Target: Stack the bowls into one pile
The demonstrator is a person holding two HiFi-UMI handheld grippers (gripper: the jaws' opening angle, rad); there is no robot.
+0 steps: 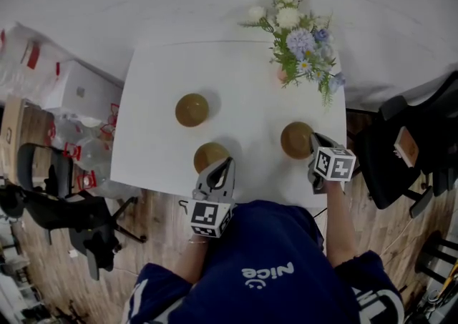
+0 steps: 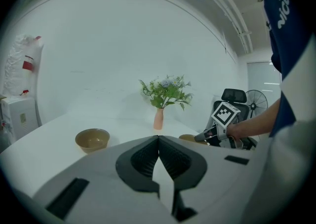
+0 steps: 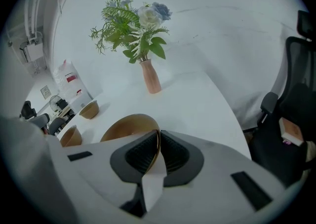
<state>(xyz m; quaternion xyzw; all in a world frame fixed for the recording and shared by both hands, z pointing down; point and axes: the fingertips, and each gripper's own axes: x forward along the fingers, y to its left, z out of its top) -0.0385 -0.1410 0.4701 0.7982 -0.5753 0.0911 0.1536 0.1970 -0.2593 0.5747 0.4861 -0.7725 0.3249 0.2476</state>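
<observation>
Three brown bowls stand on the white table. My right gripper is shut on the near rim of the right bowl. In the right gripper view the thin rim sits pinched between the pads of that gripper, and the bowl spreads out beyond them. My left gripper is shut with nothing between its jaws, its tip beside the near edge of the front bowl. The left gripper view shows its jaws pressed together. The third bowl stands farther back on the left.
A pink vase of flowers stands at the table's far right corner. Black office chairs flank the table on the right and at lower left. White boxes and bags lie on the floor to the left.
</observation>
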